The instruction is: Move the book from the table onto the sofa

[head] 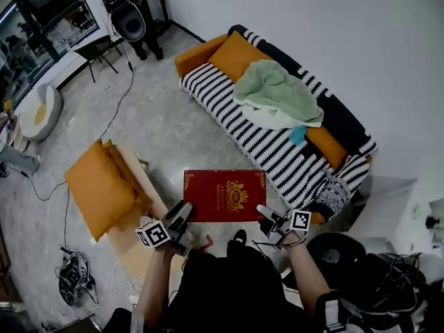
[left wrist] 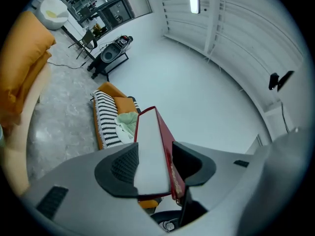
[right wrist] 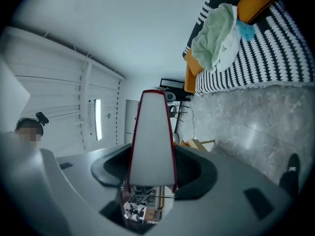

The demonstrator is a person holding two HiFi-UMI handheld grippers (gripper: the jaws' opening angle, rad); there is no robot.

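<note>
The red book (head: 224, 195), gold print unreadable, is clamped by left gripper (head: 183, 214) and right gripper (head: 268, 216) jaws, striped sofa (head: 223, 106) at one o'clock.

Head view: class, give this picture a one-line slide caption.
Red book gripped by left claw and right claw above the floor, near the striped sofa.

No legible words anywhere. Cover of the red hardcover book (head: 224, 195), centre: gold crest and lines of gold lettering, too small to read. Cubes on the left gripper (head: 182, 212) and right gripper (head: 268, 218), near side: black-and-white square code markers only.
</note>
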